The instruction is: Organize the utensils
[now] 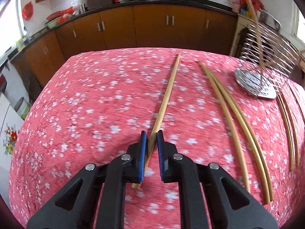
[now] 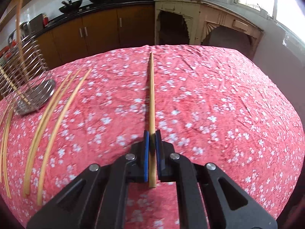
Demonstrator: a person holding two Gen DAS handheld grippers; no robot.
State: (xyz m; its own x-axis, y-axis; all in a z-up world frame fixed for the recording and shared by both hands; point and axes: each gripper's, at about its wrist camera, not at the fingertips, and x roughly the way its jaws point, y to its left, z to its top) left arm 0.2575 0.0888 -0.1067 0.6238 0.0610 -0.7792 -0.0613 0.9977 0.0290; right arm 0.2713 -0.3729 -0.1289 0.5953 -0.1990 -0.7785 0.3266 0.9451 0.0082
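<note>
My left gripper (image 1: 152, 133) has its blue pads closed on the thick end of a wooden chopstick (image 1: 167, 95), which slants away over the pink flowered cloth (image 1: 85, 105). In the right wrist view my right gripper (image 2: 152, 132) is shut on another chopstick (image 2: 152, 87) that points straight ahead, its shadow on the cloth beside it. Several loose chopsticks (image 1: 228, 118) lie to the right of the left gripper; in the right wrist view those loose chopsticks (image 2: 55, 114) lie to the left. A wire utensil holder (image 1: 266, 53) on a steel base stands beyond them with a chopstick upright in it.
The wire holder (image 2: 24, 61) stands at the table's far left corner in the right wrist view. Brown cabinets (image 1: 152, 30) under a black counter with two woks run behind the table. A cream cupboard (image 2: 190, 19) stands past the far edge, below a window.
</note>
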